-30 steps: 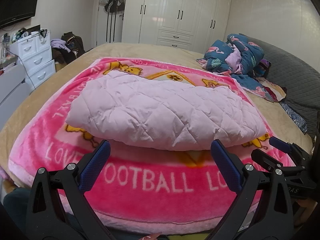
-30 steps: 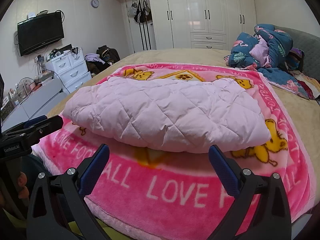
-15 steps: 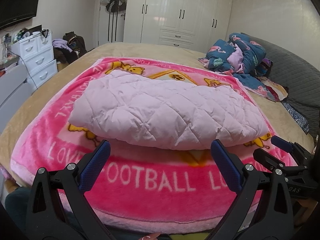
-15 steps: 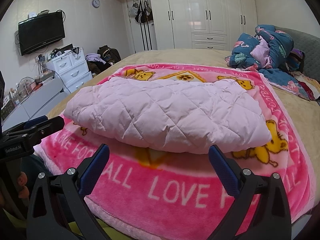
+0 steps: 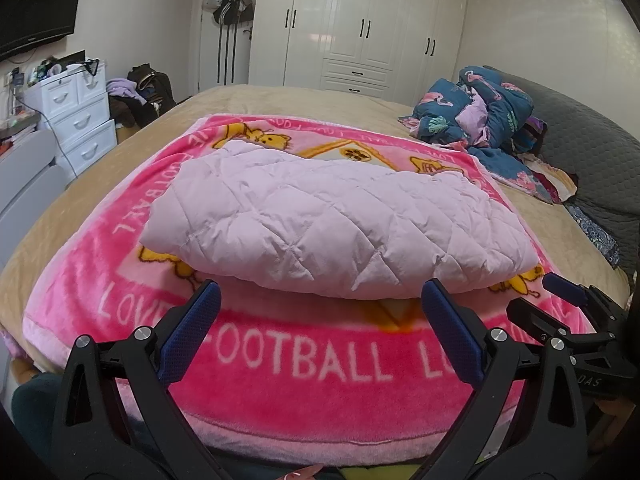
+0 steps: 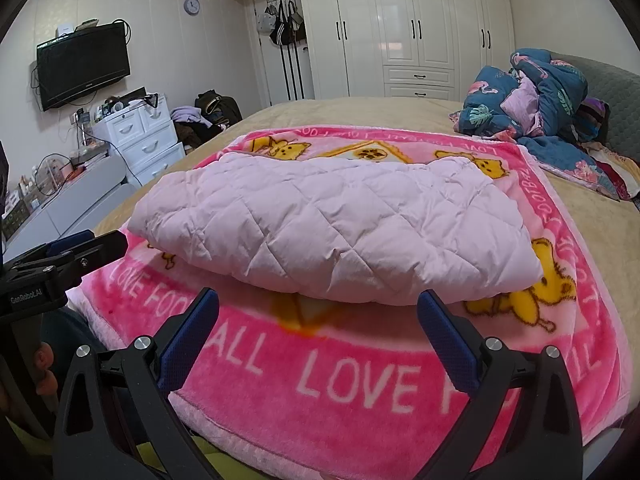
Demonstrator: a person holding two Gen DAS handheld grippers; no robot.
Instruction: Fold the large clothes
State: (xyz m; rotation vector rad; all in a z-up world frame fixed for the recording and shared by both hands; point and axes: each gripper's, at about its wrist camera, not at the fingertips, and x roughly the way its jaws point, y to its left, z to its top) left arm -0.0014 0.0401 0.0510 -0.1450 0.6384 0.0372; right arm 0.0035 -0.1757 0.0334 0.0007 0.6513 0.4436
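A pale pink quilted garment (image 5: 328,220) lies folded into a thick rectangle on a bright pink "LOVE FOOTBALL" blanket (image 5: 304,364) spread over the bed; it also shows in the right wrist view (image 6: 340,228). My left gripper (image 5: 320,304) is open and empty, held just in front of the garment's near edge. My right gripper (image 6: 318,312) is open and empty too, in front of the same edge. The right gripper shows at the right edge of the left wrist view (image 5: 568,312). The left gripper shows at the left edge of the right wrist view (image 6: 76,248).
The pink blanket (image 6: 360,380) lies on a tan bedspread (image 5: 304,100). A heap of blue flamingo bedding (image 5: 480,108) sits at the far right by a grey headboard (image 5: 592,152). White drawers (image 5: 76,112) and a wall TV (image 6: 84,64) stand left. White wardrobes (image 5: 360,24) line the back wall.
Both grippers have stayed open and empty. The left wrist view has shifted slightly, so the garment sits a little higher and farther right in it.
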